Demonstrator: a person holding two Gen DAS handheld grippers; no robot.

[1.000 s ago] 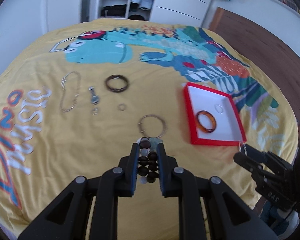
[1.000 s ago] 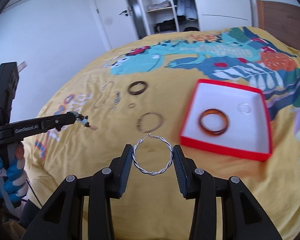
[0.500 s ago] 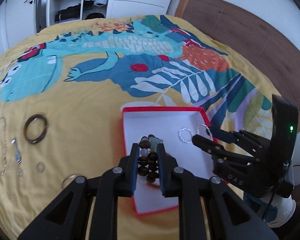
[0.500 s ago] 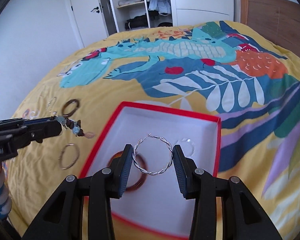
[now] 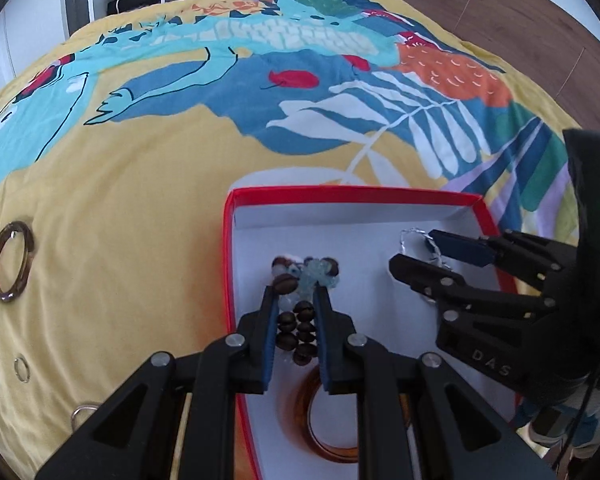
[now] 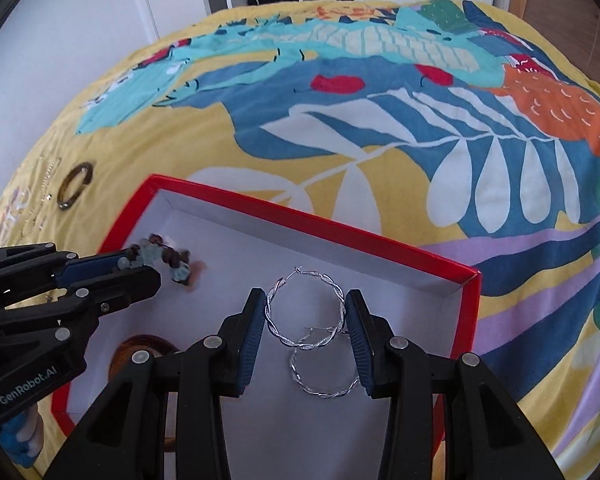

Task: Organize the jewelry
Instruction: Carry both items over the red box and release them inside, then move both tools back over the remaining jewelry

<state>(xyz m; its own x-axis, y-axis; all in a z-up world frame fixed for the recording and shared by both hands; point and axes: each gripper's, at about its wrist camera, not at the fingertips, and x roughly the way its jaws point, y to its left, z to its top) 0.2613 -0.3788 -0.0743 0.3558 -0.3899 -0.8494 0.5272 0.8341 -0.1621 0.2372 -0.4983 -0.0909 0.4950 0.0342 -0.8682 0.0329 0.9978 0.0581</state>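
**Both grippers over the red box, each with a piece of jewelry**

We cannot see all of the amber bangle [image 5: 328, 420] in the red box [image 5: 352, 193]: in the left wrist view our own fingers cover most of it, and in the right wrist view only a brown arc shows behind the gripper frames. The second twisted silver hoop [image 6: 324, 376] lying on the box floor is partly overlapped by the one we carry. The small rings [image 5: 21, 368] at the left edge of the yellow bedspread [image 5: 140, 208] are too small to make out, and another metal loop is cut off by our left gripper's frame. A dark bangle [image 5: 11, 266] lies on the cover, well apart from the box.

Our left gripper [image 5: 296, 300] has its jaws set narrowly, pressing on the beaded bracelet [image 5: 296, 332]; dark brown beads sit between the pads and pale blue and clear ones bunch past the fingertips, above the white floor of the box near its left wall.

Our right gripper [image 6: 305, 312] has its jaws moderately apart, both pads touching the sides of the twisted silver hoop earring [image 6: 305, 308], held over the box interior. Whether either piece touches the floor we cannot tell.
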